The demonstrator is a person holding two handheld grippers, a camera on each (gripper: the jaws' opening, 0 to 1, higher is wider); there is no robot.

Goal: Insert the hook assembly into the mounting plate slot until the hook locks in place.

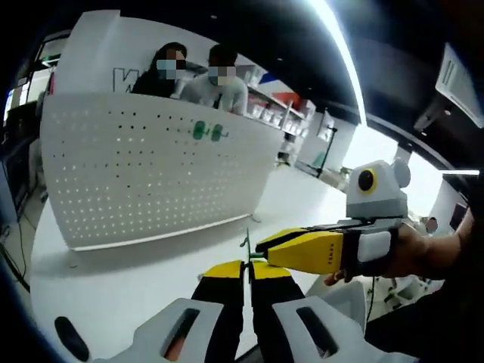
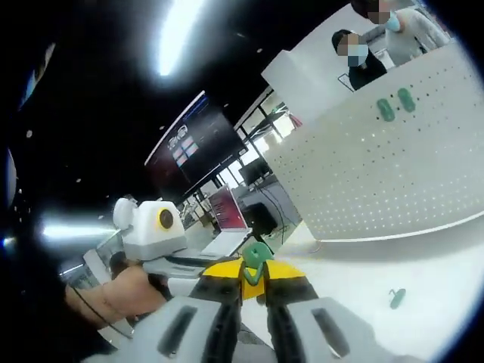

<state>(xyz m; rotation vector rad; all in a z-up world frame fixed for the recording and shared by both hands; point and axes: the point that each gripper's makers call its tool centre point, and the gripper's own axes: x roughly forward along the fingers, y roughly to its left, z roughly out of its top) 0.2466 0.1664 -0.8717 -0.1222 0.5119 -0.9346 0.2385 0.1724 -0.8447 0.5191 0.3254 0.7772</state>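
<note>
Ahead of my left gripper (image 1: 247, 274), in the left gripper view, stands the white perforated mounting plate (image 1: 151, 170), upright on the white table (image 1: 113, 295), with two green hooks (image 1: 208, 131) already seated near its upper edge. My left jaws are pressed together on a thin green hook stem (image 1: 246, 246) that rises just above their yellow tips. My right gripper (image 1: 261, 248) enters from the right, held by a hand (image 1: 412, 253); its yellow tips touch the same green piece just above my left jaws.

From the right gripper view, my right gripper (image 2: 255, 281) is clenched on the green hook assembly (image 2: 255, 261), whose rounded head protrudes between and above the yellow tips. My left gripper (image 2: 219, 265) meets it from the left, carried by the other hand (image 2: 125, 295). Well to the right of my right jaws a separate small green hook (image 2: 395, 297) lies on the table (image 2: 423, 272). Beyond it the mounting plate (image 2: 378, 174) stands well apart from both grippers, its two seated hooks (image 2: 396, 104) near the top. Two people stand behind the plate.
</note>
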